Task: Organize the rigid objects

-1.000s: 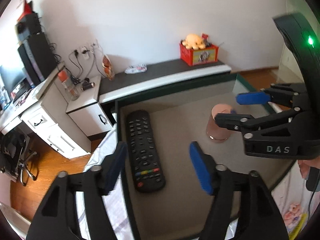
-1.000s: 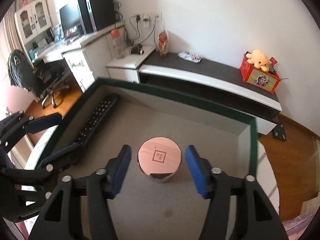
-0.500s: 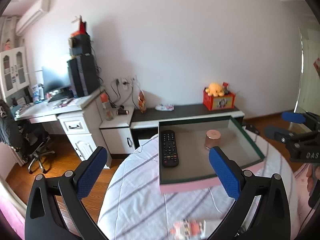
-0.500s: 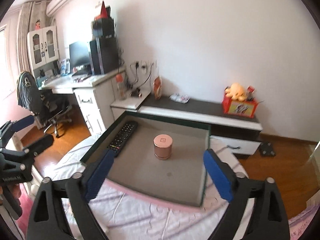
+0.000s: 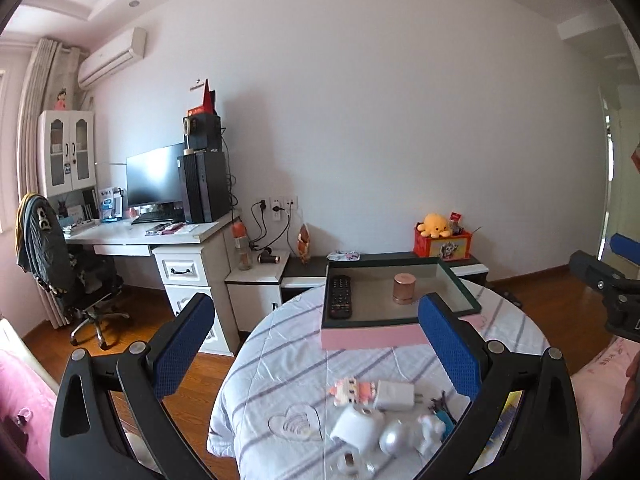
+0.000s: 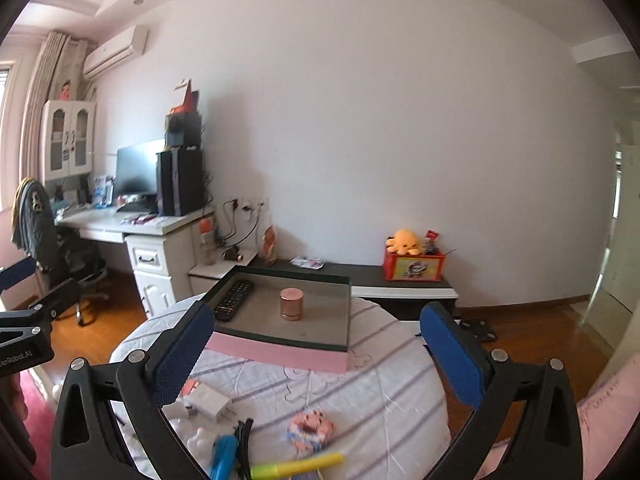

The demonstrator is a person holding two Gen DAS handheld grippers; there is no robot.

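— On the round tabletop [image 5: 280, 376], what do you have in view?

— From my left gripper [image 5: 320, 360] I see the pink-sided tray [image 5: 372, 338] at the far edge of the striped cloth. Inside it a black remote [image 5: 340, 296] lies flat along the left wall, and a copper-coloured canister [image 5: 404, 288] stands upright near the middle, well apart from the remote.

— And the grippers themselves?

— Both are spread wide and hold nothing. My left one hangs above the near side of the tabletop, its blue pads [image 5: 182, 350] framing the tray from a distance. My right gripper [image 6: 316, 358] is likewise agape, looking at the same tray from further right.

— What lies loose on the cloth?

— Near me, a white charger plug [image 5: 394, 395] beside a small pink block figure [image 5: 352, 390], a white rounded piece [image 5: 356, 428], and a silvery ball [image 5: 394, 442] just beside it. Through my right camera I also see a pink knitted ring [image 6: 311, 428], a yellow marker [image 6: 298, 466] and a blue item [image 6: 224, 456] at the near edge; that last one is too blurred to name.

— Anything behind?

— A low dark shelf [image 5: 380, 258] carries a red box [image 5: 442, 244] with a yellow plush octopus [image 5: 436, 225] on top.
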